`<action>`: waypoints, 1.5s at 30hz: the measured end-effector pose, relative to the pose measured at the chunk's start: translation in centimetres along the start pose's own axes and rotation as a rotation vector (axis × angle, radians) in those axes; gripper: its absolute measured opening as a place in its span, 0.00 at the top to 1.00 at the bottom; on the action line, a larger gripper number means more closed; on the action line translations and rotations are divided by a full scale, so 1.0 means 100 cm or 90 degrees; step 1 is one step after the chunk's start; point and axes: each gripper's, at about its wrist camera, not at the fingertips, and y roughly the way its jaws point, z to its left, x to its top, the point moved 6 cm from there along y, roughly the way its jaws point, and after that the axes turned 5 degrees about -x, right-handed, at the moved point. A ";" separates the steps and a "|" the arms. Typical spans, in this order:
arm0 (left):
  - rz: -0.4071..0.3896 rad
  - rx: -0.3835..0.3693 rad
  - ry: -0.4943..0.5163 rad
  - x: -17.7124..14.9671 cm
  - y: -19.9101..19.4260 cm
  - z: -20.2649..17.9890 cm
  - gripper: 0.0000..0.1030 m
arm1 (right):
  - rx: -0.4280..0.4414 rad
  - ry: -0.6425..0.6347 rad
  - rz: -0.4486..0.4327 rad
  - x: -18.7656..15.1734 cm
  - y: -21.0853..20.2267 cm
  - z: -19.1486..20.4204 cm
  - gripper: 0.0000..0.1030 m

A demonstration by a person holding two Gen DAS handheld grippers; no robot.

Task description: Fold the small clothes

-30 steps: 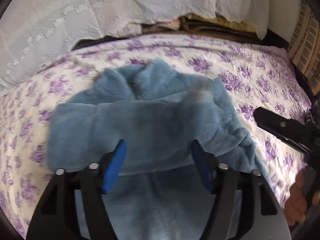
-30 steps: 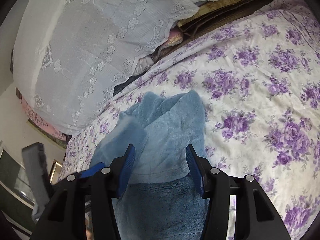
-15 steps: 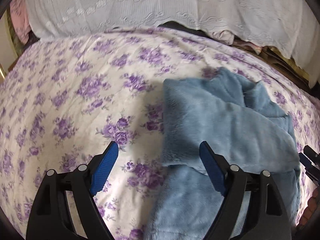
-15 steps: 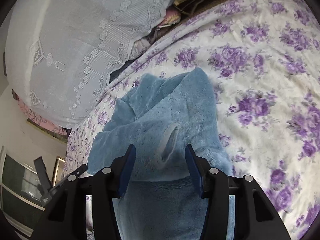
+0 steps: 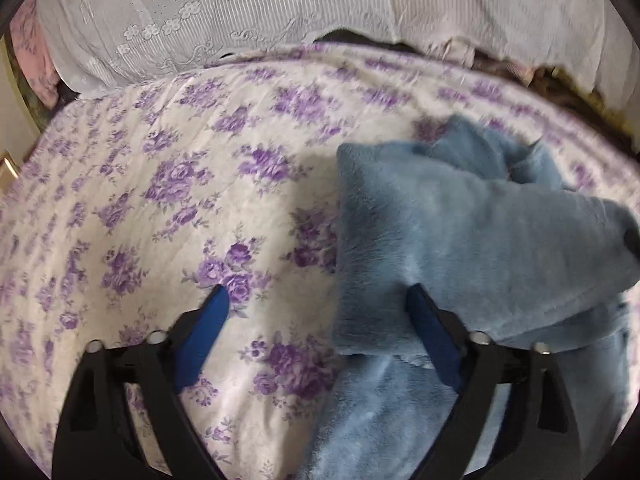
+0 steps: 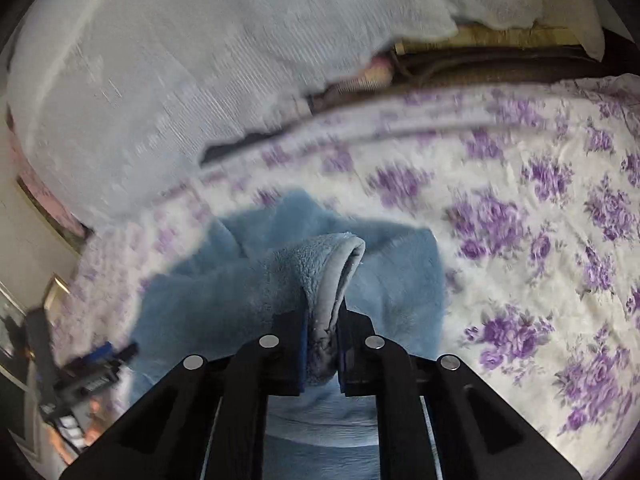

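A fluffy blue garment (image 5: 460,232) lies partly folded on the purple-flowered bedspread (image 5: 180,184). My left gripper (image 5: 316,320) is open and empty, its right finger at the garment's left edge and its left finger over bare bedspread. In the right wrist view the garment (image 6: 224,296) lies below and to the left. My right gripper (image 6: 322,320) is shut on a fold of the blue garment (image 6: 328,268) and lifts it. The left gripper (image 6: 92,364) shows at the far left of that view.
White lace-covered bedding (image 5: 280,12) is piled along the far side of the bed, also in the right wrist view (image 6: 180,60). Dark folded fabrics (image 6: 460,64) lie behind it. A pink cloth (image 5: 36,56) hangs at the far left.
My right gripper has shut on a fold of the garment and raised it. My left gripper stays open and has shifted slightly beside the garment's left edge.
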 end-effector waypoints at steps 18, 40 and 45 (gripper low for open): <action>0.053 0.036 -0.008 0.024 0.045 -0.015 0.08 | -0.041 -0.076 0.005 -0.003 0.028 0.034 0.85; 0.019 -0.068 0.017 -0.048 -0.034 -0.047 0.06 | -0.037 -0.063 -0.094 -0.080 -0.069 0.055 0.37; 0.010 -0.044 0.040 -0.081 -0.057 -0.066 0.06 | -0.082 -0.066 -0.132 -0.114 -0.089 0.062 0.22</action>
